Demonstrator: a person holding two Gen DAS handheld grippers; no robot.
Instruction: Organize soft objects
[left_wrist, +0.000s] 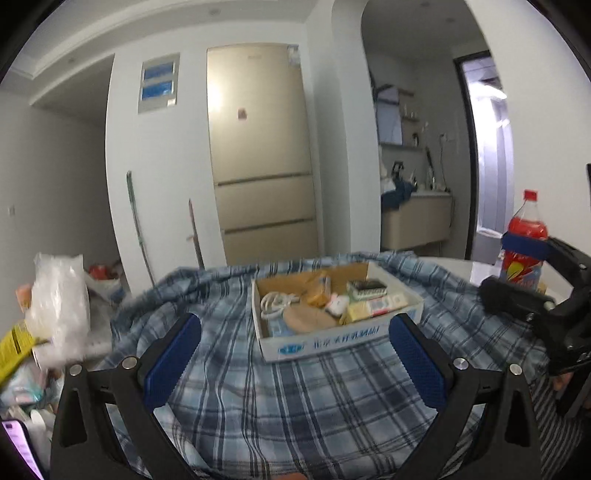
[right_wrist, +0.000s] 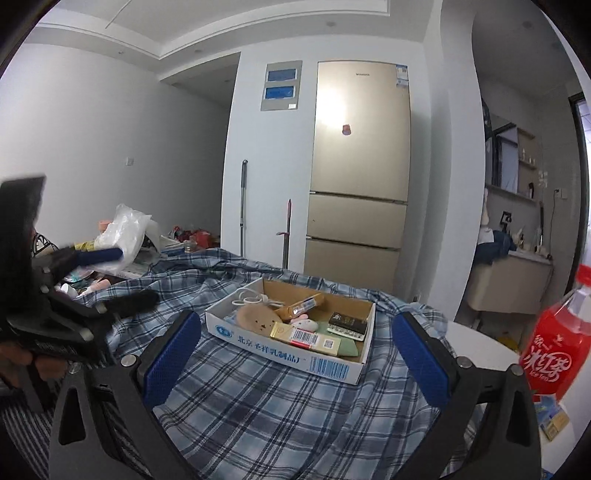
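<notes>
A blue plaid cloth (left_wrist: 258, 391) (right_wrist: 266, 398) is spread over the table. On it stands a shallow cardboard box (left_wrist: 317, 343) (right_wrist: 280, 354) holding a white cable, a tan round pad, packets and other small items. My left gripper (left_wrist: 295, 350) hovers open just in front of the box, nothing between its blue pads. My right gripper (right_wrist: 295, 347) is open too, level with the box's near edge, with nothing in it. Each view catches the other gripper at its edge, the right one (left_wrist: 535, 295) and the left one (right_wrist: 92, 273).
A red drink bottle (left_wrist: 522, 247) (right_wrist: 561, 343) stands on the white table at the right. A plastic bag (left_wrist: 59, 306) (right_wrist: 125, 232) and cluttered small things lie at the left. A gold fridge (left_wrist: 262, 158) (right_wrist: 358, 177) and mops stand behind.
</notes>
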